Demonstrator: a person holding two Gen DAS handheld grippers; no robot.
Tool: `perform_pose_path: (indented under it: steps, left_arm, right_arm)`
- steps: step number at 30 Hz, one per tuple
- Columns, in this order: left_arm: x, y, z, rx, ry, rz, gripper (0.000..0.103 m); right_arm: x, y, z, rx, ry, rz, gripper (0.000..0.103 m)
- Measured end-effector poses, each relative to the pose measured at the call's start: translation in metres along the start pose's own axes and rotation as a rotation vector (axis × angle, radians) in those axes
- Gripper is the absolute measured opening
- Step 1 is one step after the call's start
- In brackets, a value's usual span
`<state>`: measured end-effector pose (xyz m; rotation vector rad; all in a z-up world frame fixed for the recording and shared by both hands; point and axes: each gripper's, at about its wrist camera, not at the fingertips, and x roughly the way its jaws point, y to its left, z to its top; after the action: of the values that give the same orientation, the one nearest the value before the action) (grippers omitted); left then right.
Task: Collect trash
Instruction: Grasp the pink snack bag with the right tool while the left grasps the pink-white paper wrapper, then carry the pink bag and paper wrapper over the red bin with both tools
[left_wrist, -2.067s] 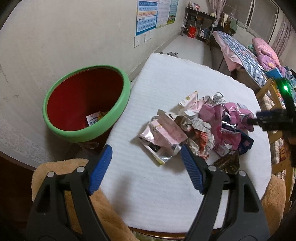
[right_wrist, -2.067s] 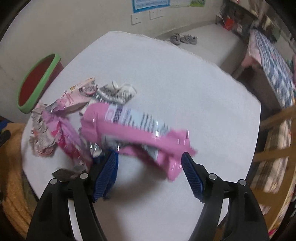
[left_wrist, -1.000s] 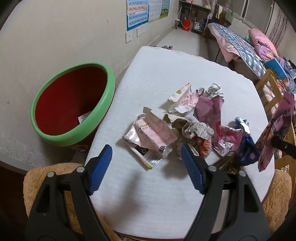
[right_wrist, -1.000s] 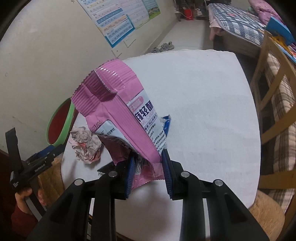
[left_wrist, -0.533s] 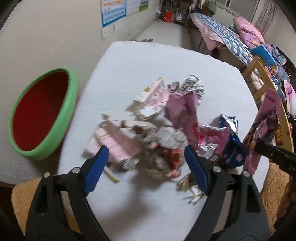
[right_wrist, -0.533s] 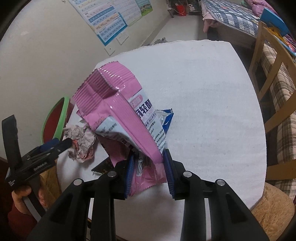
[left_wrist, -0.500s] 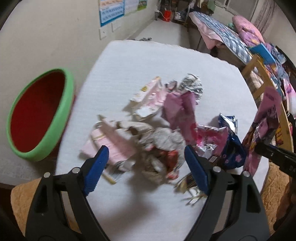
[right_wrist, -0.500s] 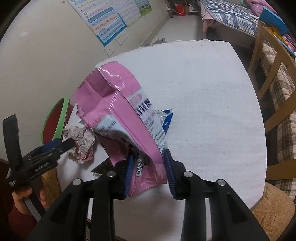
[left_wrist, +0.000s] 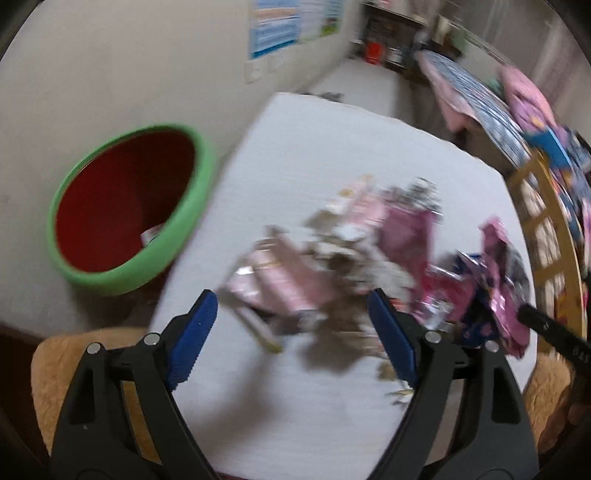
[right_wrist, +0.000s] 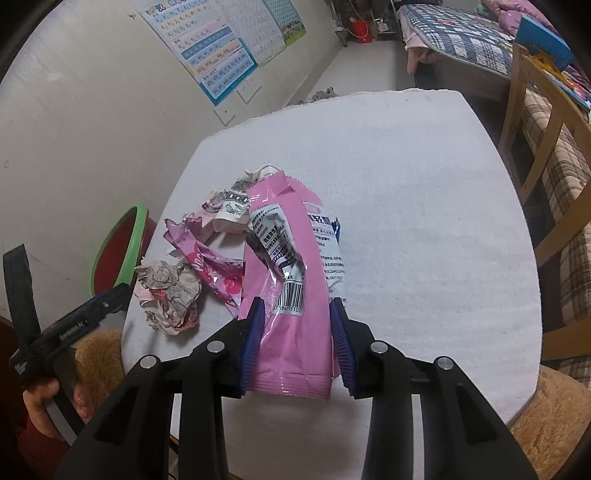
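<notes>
A pile of crumpled wrappers (left_wrist: 332, 251) lies on the white table (left_wrist: 314, 155); the left wrist view is blurred by motion. My left gripper (left_wrist: 291, 328) is open and empty, low over the near edge of the pile. My right gripper (right_wrist: 295, 332) has its jaws partly apart around a pink snack bag (right_wrist: 291, 280), which hangs between the pads; the bag also shows in the left wrist view (left_wrist: 498, 280). A crumpled paper ball (right_wrist: 170, 295) and a magenta wrapper (right_wrist: 207, 258) lie to its left. The red bin with a green rim (left_wrist: 125, 210) stands left of the table.
A wooden chair (right_wrist: 546, 155) and a plaid bed stand right of the table. Tan plush stools (left_wrist: 55, 376) sit at the table's near edge. Posters (right_wrist: 218, 48) hang on the wall. A scrap lies inside the bin (left_wrist: 149, 234).
My right gripper's jaws have widened around the pink bag, which has dropped and turned to show its barcode side. My left gripper has swung left, back toward the bin.
</notes>
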<state>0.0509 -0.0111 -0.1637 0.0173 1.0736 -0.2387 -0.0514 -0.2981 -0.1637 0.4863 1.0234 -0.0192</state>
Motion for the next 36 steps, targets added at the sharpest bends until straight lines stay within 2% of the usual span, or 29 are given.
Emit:
perform_pose_path:
  steps: [4, 9, 13, 14, 15, 16, 20, 21, 27, 30, 32, 33, 34, 36]
  left_arm:
    - [0.011, 0.016, 0.006, -0.067, 0.042, -0.003, 0.081]
    - [0.041, 0.011, 0.017, -0.096, 0.115, -0.048, 0.081]
    - [0.072, 0.008, 0.016, -0.138, 0.200, -0.021, 0.081]
    - [0.075, 0.010, 0.016, -0.157, 0.210, -0.027, 0.078]
    - [0.077, 0.010, 0.014, -0.169, 0.220, -0.027, 0.071]
    - [0.075, 0.010, 0.013, -0.159, 0.208, -0.013, 0.064]
    - [0.062, 0.011, 0.010, -0.137, 0.195, -0.054, 0.029]
    - [0.056, 0.012, 0.009, -0.134, 0.184, -0.054, 0.024]
    - [0.016, 0.017, 0.005, -0.118, 0.080, -0.055, 0.021]
    - [-0.001, 0.016, 0.002, -0.077, 0.040, -0.042, 0.021]
    - [-0.006, 0.015, 0.000, -0.048, 0.029, -0.035, 0.021]
    - [-0.009, 0.013, -0.001, -0.033, 0.023, -0.031, 0.021]
    - [-0.010, 0.009, -0.002, -0.023, 0.017, -0.027, 0.021]
    - [-0.012, 0.008, -0.004, -0.013, 0.011, -0.032, 0.021]
  right_arm:
    - [0.003, 0.006, -0.001, -0.012, 0.006, -0.002, 0.035]
    - [0.001, 0.008, -0.001, -0.014, 0.001, -0.005, 0.035]
    - [-0.001, 0.008, -0.003, -0.011, 0.004, -0.010, 0.035]
    - [-0.003, 0.008, -0.004, -0.011, 0.003, -0.011, 0.035]
    - [-0.004, 0.008, -0.004, -0.012, 0.001, -0.013, 0.035]
    - [-0.005, 0.008, -0.005, -0.011, -0.002, -0.014, 0.035]
    - [-0.013, 0.010, -0.004, -0.003, -0.025, -0.014, 0.035]
    - [-0.015, 0.011, -0.004, -0.006, -0.034, -0.013, 0.035]
    - [-0.029, 0.029, 0.003, -0.063, -0.073, -0.022, 0.030]
    - [-0.016, 0.034, 0.001, -0.097, -0.009, -0.040, 0.031]
    - [-0.005, 0.034, -0.005, -0.096, 0.030, -0.052, 0.034]
    - [0.001, 0.034, -0.007, -0.097, 0.050, -0.061, 0.038]
    - [0.008, 0.034, -0.009, -0.100, 0.077, -0.069, 0.047]
    - [0.022, 0.032, -0.015, -0.104, 0.117, -0.092, 0.051]
